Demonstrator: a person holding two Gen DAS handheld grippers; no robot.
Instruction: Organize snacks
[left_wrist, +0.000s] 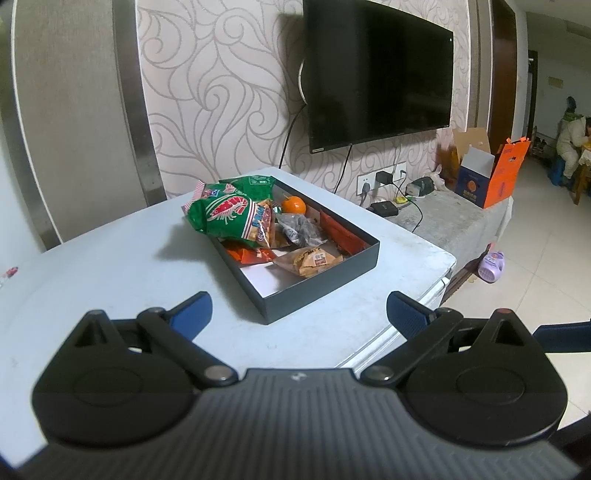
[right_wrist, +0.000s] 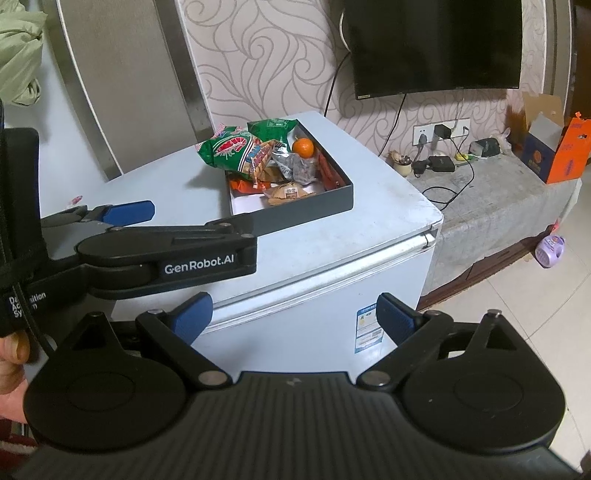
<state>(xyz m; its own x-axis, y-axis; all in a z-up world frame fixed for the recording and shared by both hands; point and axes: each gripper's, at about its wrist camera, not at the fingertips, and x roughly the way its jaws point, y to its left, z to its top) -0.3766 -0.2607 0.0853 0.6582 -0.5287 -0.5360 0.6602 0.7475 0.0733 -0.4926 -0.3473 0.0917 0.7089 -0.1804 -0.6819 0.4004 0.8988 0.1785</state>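
Observation:
A dark grey open box (left_wrist: 325, 291) sits on a pale fridge top (left_wrist: 110, 266). It holds a green prawn-cracker bag (left_wrist: 229, 214) propped over its far-left rim, a second green packet (left_wrist: 255, 184), a small orange (left_wrist: 293, 205), a clear dark packet (left_wrist: 299, 229), orange-red packets (left_wrist: 340, 232) and a wrapped pastry (left_wrist: 308, 260). My left gripper (left_wrist: 299, 314) stands open and empty just short of the box's near wall. My right gripper (right_wrist: 293, 317) is open and empty, off the fridge's front edge. In the right wrist view the box (right_wrist: 306, 210) lies beyond the left gripper (right_wrist: 194, 216).
A black TV (left_wrist: 380, 70) hangs on the patterned wall. To the right, a low grey ledge (right_wrist: 491, 199) carries cables, sockets and cardboard boxes (left_wrist: 491, 173). A purple item (left_wrist: 491, 267) lies on the tiled floor. A hand (right_wrist: 11, 354) holds the left gripper. A person (left_wrist: 572, 144) sits far right.

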